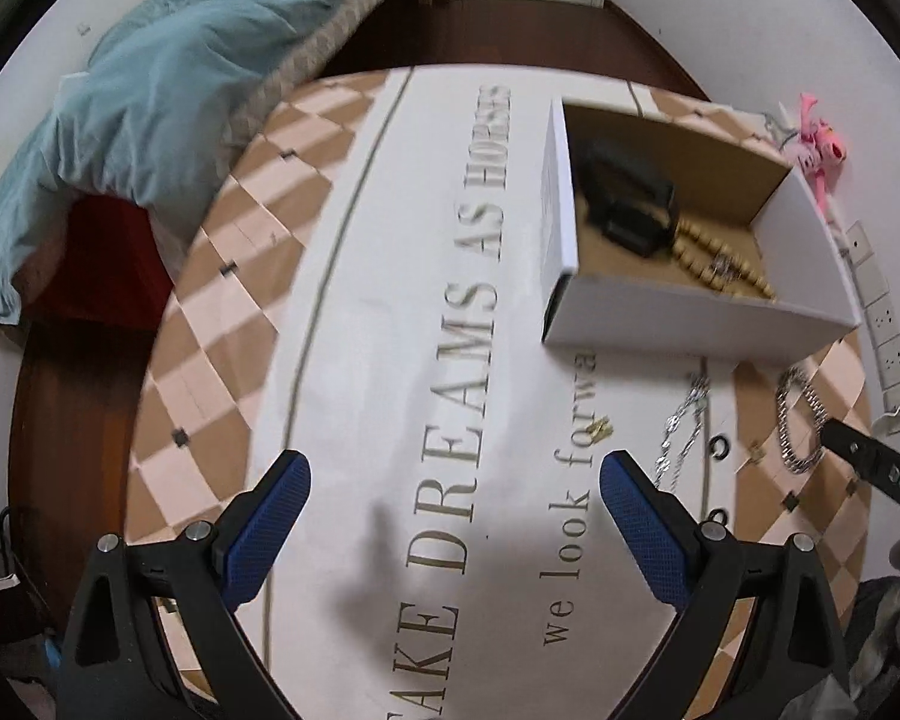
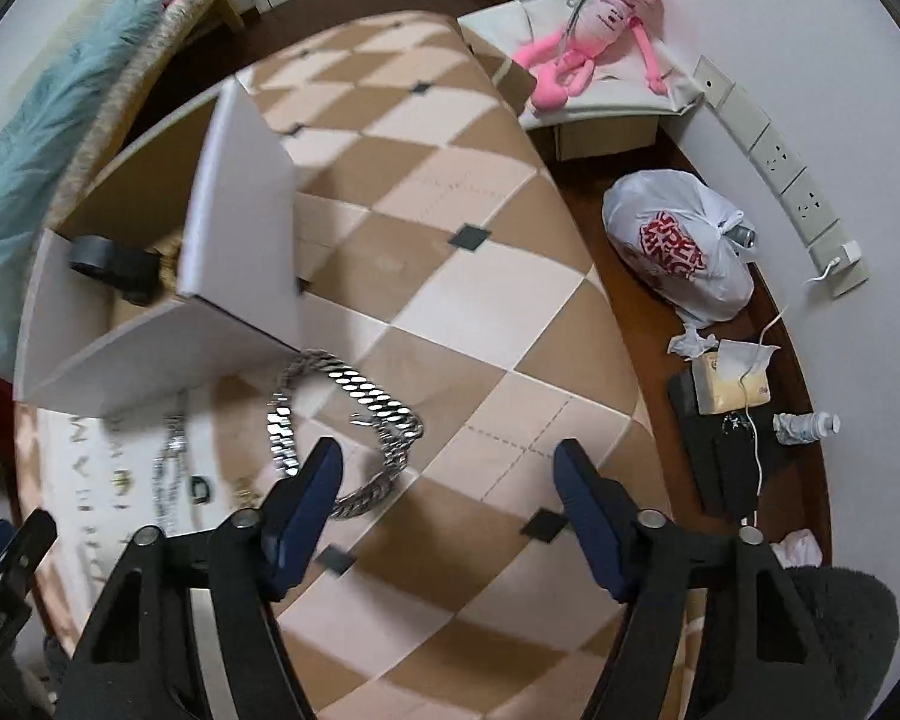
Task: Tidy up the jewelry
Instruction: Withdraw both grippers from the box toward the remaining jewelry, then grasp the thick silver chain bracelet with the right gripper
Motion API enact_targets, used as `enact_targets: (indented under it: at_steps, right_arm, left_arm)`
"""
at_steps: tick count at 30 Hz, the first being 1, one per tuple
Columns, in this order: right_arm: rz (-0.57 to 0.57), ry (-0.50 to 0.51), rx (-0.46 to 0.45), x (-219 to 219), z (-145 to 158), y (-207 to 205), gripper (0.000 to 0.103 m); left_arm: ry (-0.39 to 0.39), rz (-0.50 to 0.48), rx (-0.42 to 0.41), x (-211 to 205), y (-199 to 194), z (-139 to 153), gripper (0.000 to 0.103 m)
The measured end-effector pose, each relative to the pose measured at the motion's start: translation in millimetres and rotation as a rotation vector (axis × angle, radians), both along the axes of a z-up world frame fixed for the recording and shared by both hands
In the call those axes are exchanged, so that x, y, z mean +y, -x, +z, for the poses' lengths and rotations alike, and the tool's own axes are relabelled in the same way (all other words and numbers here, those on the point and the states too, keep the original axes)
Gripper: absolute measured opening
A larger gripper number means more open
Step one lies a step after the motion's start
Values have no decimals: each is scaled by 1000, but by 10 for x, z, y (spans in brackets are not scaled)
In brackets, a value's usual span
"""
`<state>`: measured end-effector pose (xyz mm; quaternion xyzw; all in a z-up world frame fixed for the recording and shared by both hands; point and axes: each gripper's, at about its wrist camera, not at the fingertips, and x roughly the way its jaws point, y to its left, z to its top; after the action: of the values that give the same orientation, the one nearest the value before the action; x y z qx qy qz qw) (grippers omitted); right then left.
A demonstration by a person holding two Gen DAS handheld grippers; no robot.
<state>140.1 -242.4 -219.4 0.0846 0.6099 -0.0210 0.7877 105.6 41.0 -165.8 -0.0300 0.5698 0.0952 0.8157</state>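
An open white cardboard box (image 1: 690, 318) stands on the checkered table mat; it also shows in the right wrist view (image 2: 240, 204). Inside lie black items (image 1: 627, 198) and a wooden bead string (image 1: 720, 264). In front of the box lie a thick silver chain bracelet (image 2: 342, 414), a thin silver chain (image 1: 684, 420), a small gold piece (image 1: 600, 427) and a black ring (image 1: 720, 446). My left gripper (image 1: 453, 480) is open and empty above the printed mat. My right gripper (image 2: 447, 462) is open, its left finger just over the silver bracelet.
A teal blanket (image 1: 150, 96) lies on a bed at the far left. A pink plush toy (image 2: 594, 18), a white plastic bag (image 2: 678, 246), tissues (image 2: 732, 381), a bottle (image 2: 807, 425) and wall sockets (image 2: 780, 162) are to the right, beyond the table edge.
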Motion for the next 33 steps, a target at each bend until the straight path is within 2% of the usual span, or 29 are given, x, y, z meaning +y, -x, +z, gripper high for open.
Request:
enact_targets:
  at_steps: [3, 5, 7, 9, 16, 19, 21, 23, 25, 30, 32, 33]
  right_arm:
    - [40, 70, -42, 114, -5, -61, 63]
    - [75, 120, -61, 225, -3, -79, 53]
    - [103, 130, -87, 299, 13, -55, 25]
    - [127, 139, -91, 367, 23, -28, 7]
    - [136, 33, -51, 325, 38, 192, 5]
    - [122, 22, -57, 333, 51, 272, 5]
    - [112, 17, -58, 334, 53, 275, 5]
    - [105, 15, -57, 334, 52, 280, 5]
    - [101, 18, -57, 324, 43, 273, 5]
    - [97, 23, -54, 331, 46, 257, 5]
    - [98, 24, -51, 334, 47, 257, 5]
    - [95, 21, -50, 331, 49, 258, 5]
  left_arm:
    - [22, -9, 10, 5, -7, -113, 98]
    - [45, -10, 10, 9, -4, -145, 98]
    - [61, -18, 3, -19, 9, -158, 98]
    - [71, -31, 11, -60, 15, -183, 98]
    - [62, -124, 0, -216, -24, -268, 98]
    - [46, -171, -1, -305, -93, -308, 95]
    - [40, -199, 7, -368, -130, -342, 73]
    - [52, -218, 22, -421, -158, -385, 64]
    - [59, -227, 4, -461, -167, -381, 58]
    - [70, -254, -13, -560, -192, -341, 19]
    - [85, -250, -17, -555, -206, -337, 11]
    - [92, -246, -17, -543, -206, -327, 11]
